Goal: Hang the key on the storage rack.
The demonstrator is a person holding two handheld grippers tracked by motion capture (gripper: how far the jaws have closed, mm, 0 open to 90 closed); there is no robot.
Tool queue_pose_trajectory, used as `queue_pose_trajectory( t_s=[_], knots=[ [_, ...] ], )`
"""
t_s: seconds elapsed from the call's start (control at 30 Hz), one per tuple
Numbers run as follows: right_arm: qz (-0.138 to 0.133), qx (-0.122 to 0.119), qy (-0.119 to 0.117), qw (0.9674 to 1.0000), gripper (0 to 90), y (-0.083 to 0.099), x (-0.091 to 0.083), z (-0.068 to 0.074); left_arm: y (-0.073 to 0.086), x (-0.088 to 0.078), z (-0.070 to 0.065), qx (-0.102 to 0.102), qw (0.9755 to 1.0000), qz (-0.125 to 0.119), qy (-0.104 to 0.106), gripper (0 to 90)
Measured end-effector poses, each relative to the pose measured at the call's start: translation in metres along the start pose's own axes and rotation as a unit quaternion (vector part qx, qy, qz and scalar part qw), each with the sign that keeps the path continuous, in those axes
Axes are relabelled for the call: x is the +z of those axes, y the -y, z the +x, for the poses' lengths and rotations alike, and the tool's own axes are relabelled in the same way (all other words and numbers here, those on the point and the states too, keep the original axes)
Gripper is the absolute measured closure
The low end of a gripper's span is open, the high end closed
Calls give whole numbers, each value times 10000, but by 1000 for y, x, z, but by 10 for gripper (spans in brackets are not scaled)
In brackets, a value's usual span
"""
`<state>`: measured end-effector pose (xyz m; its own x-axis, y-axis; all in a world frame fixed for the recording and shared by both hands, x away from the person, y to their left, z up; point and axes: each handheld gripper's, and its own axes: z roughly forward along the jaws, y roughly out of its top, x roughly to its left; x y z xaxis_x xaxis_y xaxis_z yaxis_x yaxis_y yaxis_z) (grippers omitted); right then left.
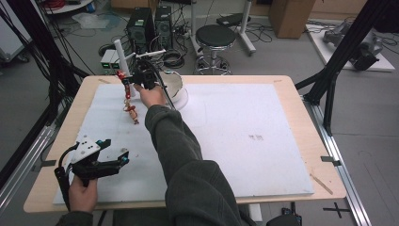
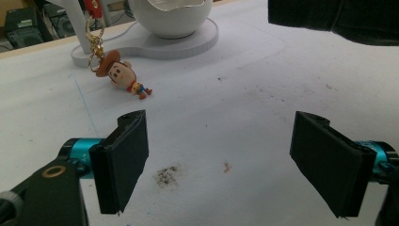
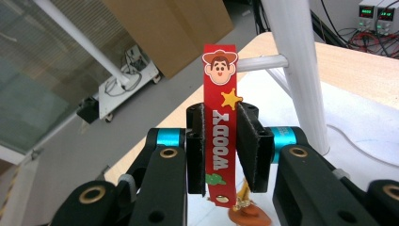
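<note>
Keychain (image 3: 221, 125): red Woody strap pinched upright in your right gripper (image 3: 221, 148), far left of the table.
Figure (image 2: 123, 75): dangles off the chain, lying on the white mat (image 1: 244, 127).
Stand (image 3: 294, 61): white post with peg, just behind the strap top.
Bowl (image 2: 169, 16): white, beside the stand.
Left gripper (image 2: 230, 165): your jaws are wide apart, nothing between, near corner.
</note>
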<state>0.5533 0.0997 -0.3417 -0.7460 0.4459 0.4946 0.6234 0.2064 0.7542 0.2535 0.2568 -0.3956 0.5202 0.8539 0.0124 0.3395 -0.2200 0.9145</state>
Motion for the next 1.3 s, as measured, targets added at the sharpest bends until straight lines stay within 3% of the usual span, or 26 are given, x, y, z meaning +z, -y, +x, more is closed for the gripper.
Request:
queue_pose_trajectory(
  t_s=[0.27, 0.37, 0.5, 0.9, 1.03, 1.3],
  knots=[
    [32, 73, 208, 9998, 725, 1, 1, -2, 0, 0, 0, 5, 10000, -9, -7, 204],
    [110, 147, 373, 9991, 620, 2, 0, -5, 0, 0, 0, 5, 10000, -11, -6, 204],
    [118, 156, 377, 9991, 612, 2, -3, -5, 0, 0, 0, 17, 10000, 3, -5, 204],
    [171, -252, 469, 9984, 568, 1, -23, 2, 0, 2, -1, 12, 10000, 15, -10, 204],
    [39, -438, 458, 9980, 546, 5, -35, 4, -1, 2, -2, 9, 10000, 31, 11, 204],
    [48, -580, 417, 9974, 487, 13, -60, 1, -1, 3, -2, 32, 10000, 50, 25, 204]
  ],
)
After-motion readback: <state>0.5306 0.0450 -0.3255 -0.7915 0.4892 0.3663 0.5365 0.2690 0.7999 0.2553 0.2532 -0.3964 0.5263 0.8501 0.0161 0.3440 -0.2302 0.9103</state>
